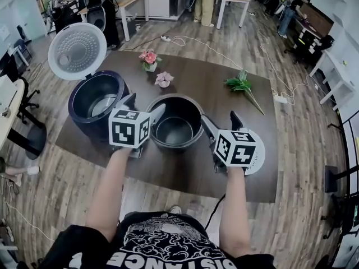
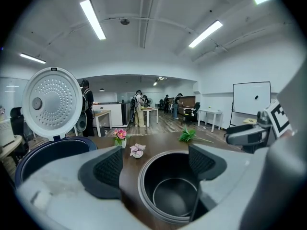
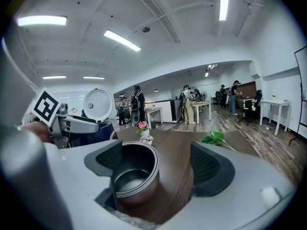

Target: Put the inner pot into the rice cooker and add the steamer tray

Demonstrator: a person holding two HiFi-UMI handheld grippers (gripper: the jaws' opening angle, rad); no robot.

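Holding the left tongs [image 1: 143,106] and the right tongs [image 1: 221,122] spread wide, with nothing pinched, one on each side of the dark inner pot [image 1: 175,129]. Standing upright and empty on the brown bench [image 1: 213,88], just beside the open rice cooker [image 1: 78,114] with its white lid [image 1: 77,50] tipped up. Farther back, a pink flower pot [image 1: 149,59], a paler flower pot [image 1: 164,79] and a green leafy sprig [image 1: 242,86].

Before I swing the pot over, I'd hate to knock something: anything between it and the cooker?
Nothing on the table. The inner pot and rice cooker stand side by side, its lid is up, the two flower pots sit farther back. Only the open left gripper, at the pot's rim, is there.
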